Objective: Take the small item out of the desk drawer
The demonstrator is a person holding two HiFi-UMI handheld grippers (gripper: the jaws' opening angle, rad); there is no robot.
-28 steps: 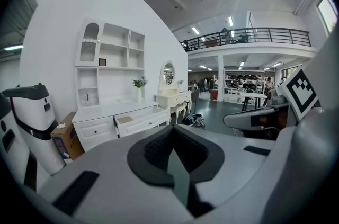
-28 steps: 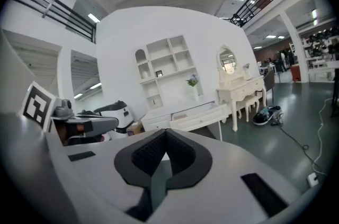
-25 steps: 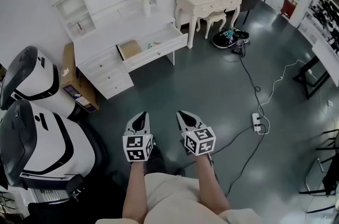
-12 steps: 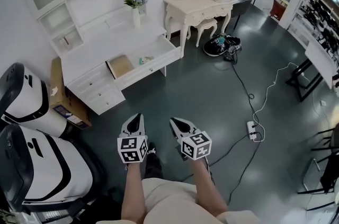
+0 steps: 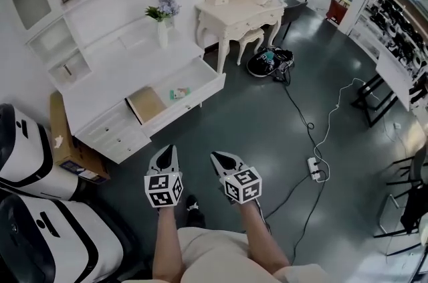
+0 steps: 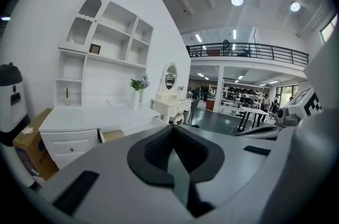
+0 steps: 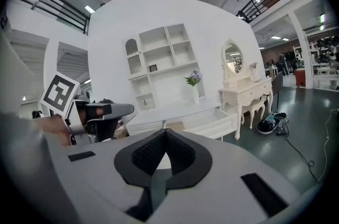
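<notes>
While both grippers hang low at the bottom centre of the head view, just above the person's legs, neither holds anything. The left gripper has its jaws pressed together with nothing between them, and the right gripper beside it is likewise closed and empty. Beyond them lies a stretch of dark floor. Further up, left of centre, the white desk stands against the wall with its drawer pulled out toward the middle of the frame. Inside the drawer, near its middle, lies the small item, pale green and too small to identify. The step in hand looks like the approach: the drawer is already open and the item untouched, well apart from both grippers. The next move calls for getting to the desk, parting one pair of jaws and lowering them over the item from above.
</notes>
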